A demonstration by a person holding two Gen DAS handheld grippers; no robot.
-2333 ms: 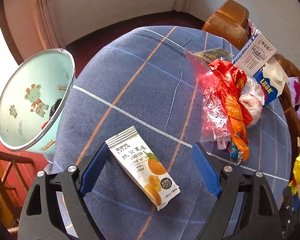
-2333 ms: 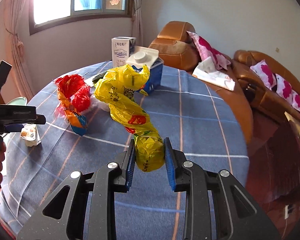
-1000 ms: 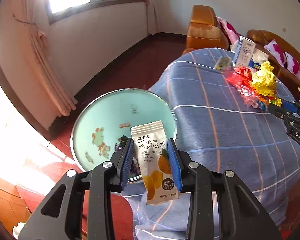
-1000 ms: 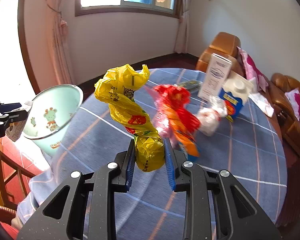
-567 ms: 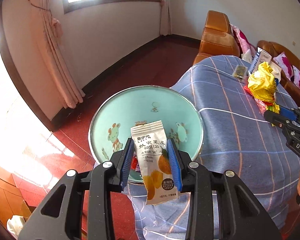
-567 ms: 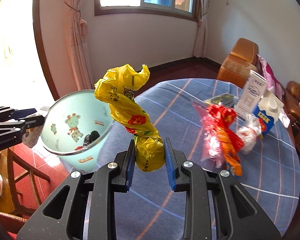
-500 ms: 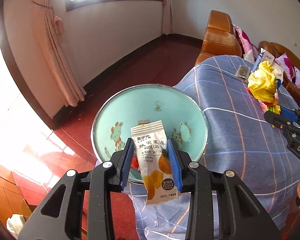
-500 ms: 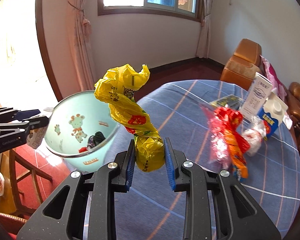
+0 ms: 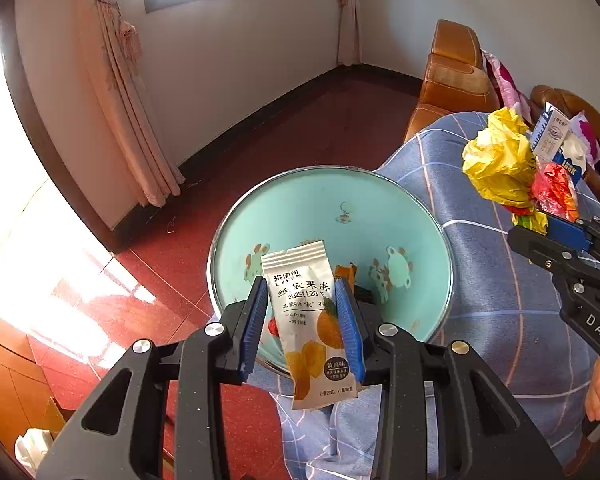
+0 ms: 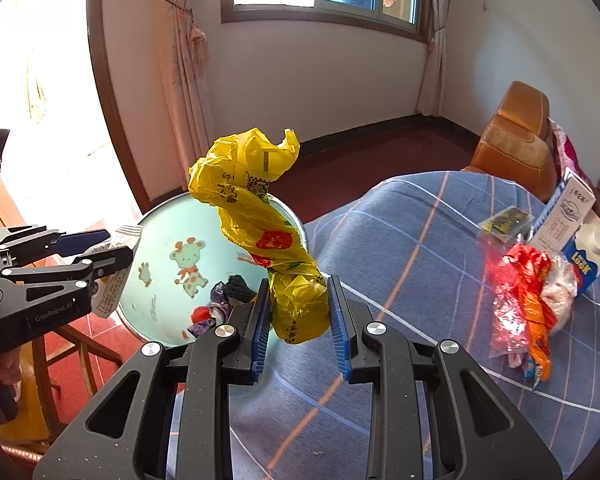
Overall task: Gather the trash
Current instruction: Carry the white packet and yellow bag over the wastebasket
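Left gripper (image 9: 303, 330) is clamped on the pouch (image 9: 308, 320), long axis along the fingers, directly over the bin (image 9: 432, 216) mouth. Right gripper (image 10: 298, 322) pinches the yellow bag (image 10: 256, 220) by the bin's table-side rim, so left looks nearer to dropping.

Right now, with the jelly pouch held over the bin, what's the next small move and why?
Probably open the left tool and let the jelly pouch drop. It is clamped with the mint-green bin open right behind it, and trash already lies in the bottom. The right tool holds the yellow bag near the rim, so it can follow.
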